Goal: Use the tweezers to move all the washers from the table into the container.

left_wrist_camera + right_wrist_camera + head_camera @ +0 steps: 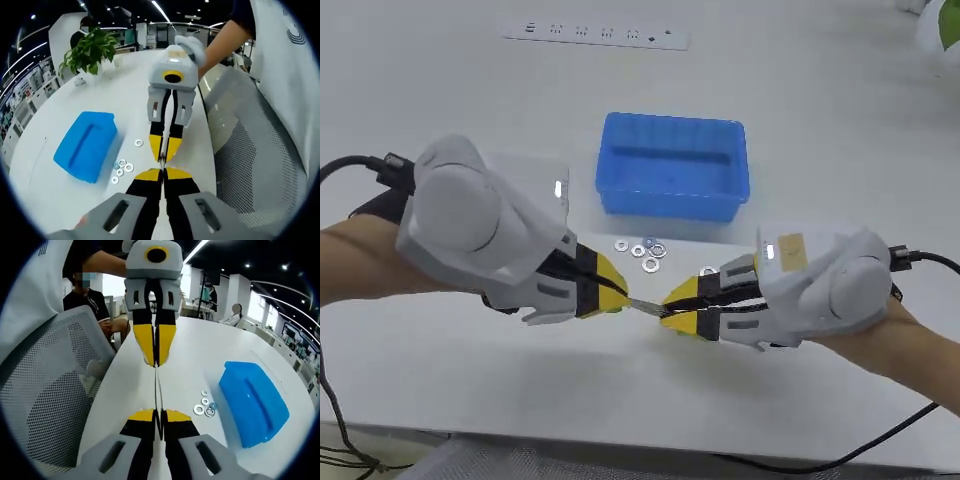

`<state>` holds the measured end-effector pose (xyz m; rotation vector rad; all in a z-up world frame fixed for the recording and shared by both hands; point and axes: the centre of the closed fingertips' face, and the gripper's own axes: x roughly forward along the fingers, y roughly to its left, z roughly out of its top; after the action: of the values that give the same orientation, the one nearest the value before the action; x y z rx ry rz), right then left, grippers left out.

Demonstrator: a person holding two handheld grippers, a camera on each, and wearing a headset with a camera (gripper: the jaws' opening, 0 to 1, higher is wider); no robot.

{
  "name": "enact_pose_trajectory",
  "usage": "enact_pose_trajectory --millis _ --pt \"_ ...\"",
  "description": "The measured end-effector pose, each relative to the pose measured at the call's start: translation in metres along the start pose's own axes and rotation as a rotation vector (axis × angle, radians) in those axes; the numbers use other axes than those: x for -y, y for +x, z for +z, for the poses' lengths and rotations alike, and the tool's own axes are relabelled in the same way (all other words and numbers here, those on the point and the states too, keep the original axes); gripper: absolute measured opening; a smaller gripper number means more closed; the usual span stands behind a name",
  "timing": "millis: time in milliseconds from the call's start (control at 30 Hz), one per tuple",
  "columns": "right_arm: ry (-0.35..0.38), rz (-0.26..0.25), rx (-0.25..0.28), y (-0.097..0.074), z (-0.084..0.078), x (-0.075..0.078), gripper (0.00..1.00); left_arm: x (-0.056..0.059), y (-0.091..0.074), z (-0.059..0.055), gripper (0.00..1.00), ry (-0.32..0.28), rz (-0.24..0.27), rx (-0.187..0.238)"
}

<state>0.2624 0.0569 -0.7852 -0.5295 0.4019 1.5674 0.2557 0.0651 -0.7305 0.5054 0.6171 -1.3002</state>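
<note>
Thin metal tweezers (645,306) span the short gap between my two yellow-tipped grippers, which face each other above the white table. The left gripper (618,296) is shut on one end, the right gripper (672,310) on the other. In the left gripper view the tweezers (163,161) run from my left gripper (163,172) to the right gripper (165,150). The right gripper view shows the tweezers (157,387) between the right gripper (158,415) and the left gripper (154,362). Several washers (645,250) (122,167) (206,405) lie before the blue container (670,203) (85,145) (255,410).
One washer (708,271) lies apart, closer to the right gripper. A white power strip (595,34) sits at the table's far side. A potted plant (89,50) stands at a far corner. A grey mesh chair (45,380) is beside the near table edge.
</note>
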Motion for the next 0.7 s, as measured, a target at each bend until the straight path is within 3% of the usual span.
enact_pose_trajectory --millis 67,167,433,700 --pt "0.025 -0.012 0.045 -0.003 0.005 0.001 0.06 -0.001 0.0 0.016 0.05 -0.005 0.0 0.047" --pt "0.051 -0.027 0.081 -0.004 0.007 0.001 0.06 0.001 0.005 0.033 0.04 0.032 -0.008 0.062" --pt "0.054 -0.041 0.088 -0.011 0.003 0.0 0.06 0.005 0.02 0.046 0.05 0.047 -0.022 0.097" --pt "0.018 -0.042 0.04 -0.012 0.002 0.003 0.1 0.003 0.027 0.051 0.04 0.061 -0.011 0.122"
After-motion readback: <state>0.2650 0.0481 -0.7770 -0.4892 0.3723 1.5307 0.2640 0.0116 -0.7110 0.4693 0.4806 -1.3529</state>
